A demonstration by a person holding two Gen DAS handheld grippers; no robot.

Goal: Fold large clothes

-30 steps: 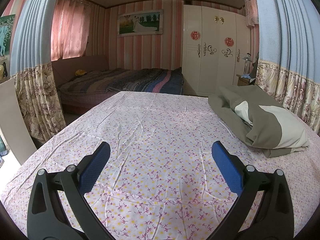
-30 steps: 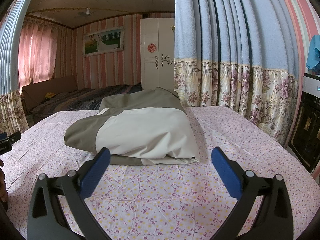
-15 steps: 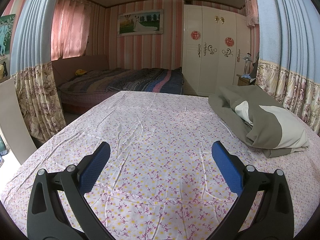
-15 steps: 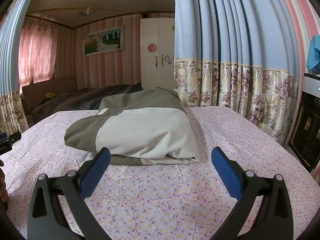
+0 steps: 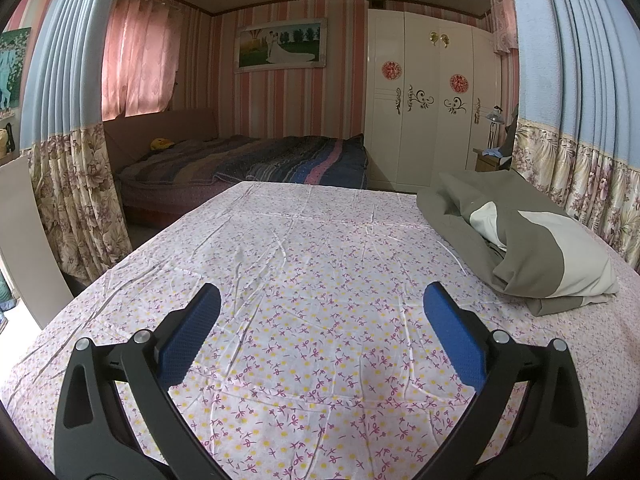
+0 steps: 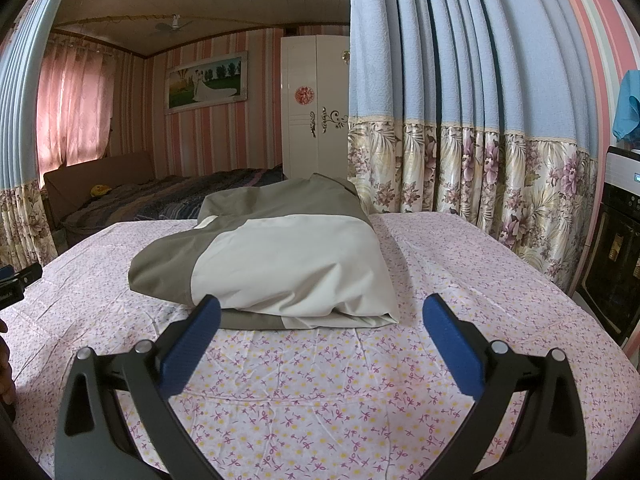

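An olive and cream garment (image 6: 280, 268) lies folded in a thick bundle on the flowered tablecloth (image 6: 320, 392). In the right wrist view it sits just beyond my open, empty right gripper (image 6: 320, 312). In the left wrist view the same garment (image 5: 528, 240) lies at the right side of the table. My left gripper (image 5: 320, 308) is open and empty, over bare tablecloth (image 5: 300, 280), well left of the garment. The tip of the left gripper shows at the left edge of the right wrist view (image 6: 16, 280).
Blue and floral curtains hang close on the right (image 6: 480, 120) and the left (image 5: 60, 140). A bed (image 5: 248, 164) and a white wardrobe (image 5: 424, 100) stand beyond the table. A dark appliance (image 6: 616, 264) stands at the far right.
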